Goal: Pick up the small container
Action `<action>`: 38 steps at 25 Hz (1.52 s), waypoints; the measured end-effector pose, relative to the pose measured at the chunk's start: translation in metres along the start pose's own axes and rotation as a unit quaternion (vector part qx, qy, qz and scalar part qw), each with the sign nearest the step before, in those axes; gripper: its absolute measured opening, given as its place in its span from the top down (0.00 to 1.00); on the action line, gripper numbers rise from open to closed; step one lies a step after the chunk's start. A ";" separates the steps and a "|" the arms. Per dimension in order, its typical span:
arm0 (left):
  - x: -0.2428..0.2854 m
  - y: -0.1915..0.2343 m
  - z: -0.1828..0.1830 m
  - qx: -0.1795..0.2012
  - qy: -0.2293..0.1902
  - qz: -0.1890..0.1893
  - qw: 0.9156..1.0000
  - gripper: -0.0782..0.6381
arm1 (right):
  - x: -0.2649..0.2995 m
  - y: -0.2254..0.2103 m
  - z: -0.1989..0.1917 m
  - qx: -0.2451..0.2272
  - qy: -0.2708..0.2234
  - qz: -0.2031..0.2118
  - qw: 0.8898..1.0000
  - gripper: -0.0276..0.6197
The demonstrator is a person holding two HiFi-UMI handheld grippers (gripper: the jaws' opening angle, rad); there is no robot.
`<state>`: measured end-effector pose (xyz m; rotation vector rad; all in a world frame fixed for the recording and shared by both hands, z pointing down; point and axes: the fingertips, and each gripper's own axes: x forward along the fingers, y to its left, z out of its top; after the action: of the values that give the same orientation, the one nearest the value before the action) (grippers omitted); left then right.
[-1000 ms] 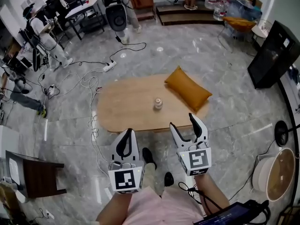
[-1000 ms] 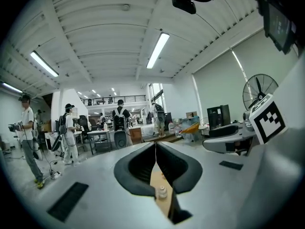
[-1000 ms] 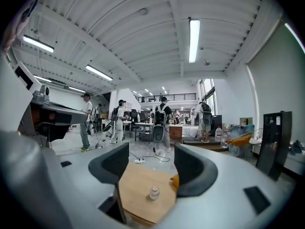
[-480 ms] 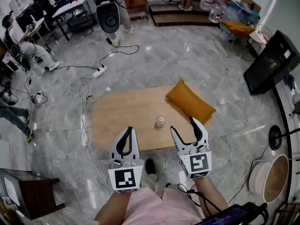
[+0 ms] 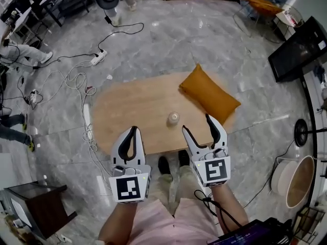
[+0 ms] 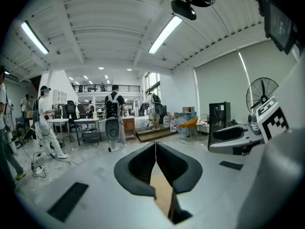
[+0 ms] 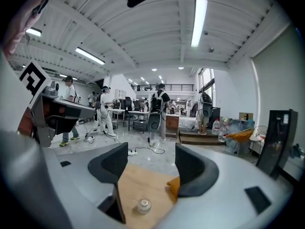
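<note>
A small clear container [image 5: 173,118] with a pale lid stands on the oval wooden table [image 5: 127,111], near its front edge. The right gripper view shows the same container [image 7: 144,205] low between that gripper's jaws, still some way ahead. My right gripper [image 5: 203,128] is open and hovers at the table's near edge, just right of the container. My left gripper [image 5: 132,136] is shut with nothing in it, its jaws meeting in the left gripper view [image 6: 155,149], over the table's front edge to the left of the container.
An orange cushion [image 5: 208,94] lies on the table's right end. Cables and a power strip [image 5: 97,58] trail over the marble floor at left. A dark stool [image 5: 36,211] stands at lower left, a black panel [image 5: 299,47] at right. People stand at the far desks.
The view has closed in on the table. Both grippers have come forward to its near edge, and the container now sits closer to the right gripper.
</note>
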<state>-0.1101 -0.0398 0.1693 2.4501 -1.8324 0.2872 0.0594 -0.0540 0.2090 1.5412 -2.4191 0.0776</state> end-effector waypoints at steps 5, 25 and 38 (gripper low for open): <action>0.022 -0.009 -0.032 -0.017 0.025 0.001 1.000 0.87 | 0.019 -0.002 -0.038 -0.008 0.022 0.030 0.999 0.47; 0.072 -0.019 -0.193 -0.040 0.132 0.013 0.990 0.87 | 0.077 0.032 -0.211 0.001 0.121 0.083 0.989 0.47; 0.091 -0.011 -0.243 -0.038 0.148 0.016 0.988 0.87 | 0.114 0.038 -0.260 0.009 0.133 0.090 0.987 0.46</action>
<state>-0.1009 -0.0819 0.4253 2.1900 -1.7224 0.5408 0.0313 -0.0889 0.4916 1.2273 -2.3393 0.3191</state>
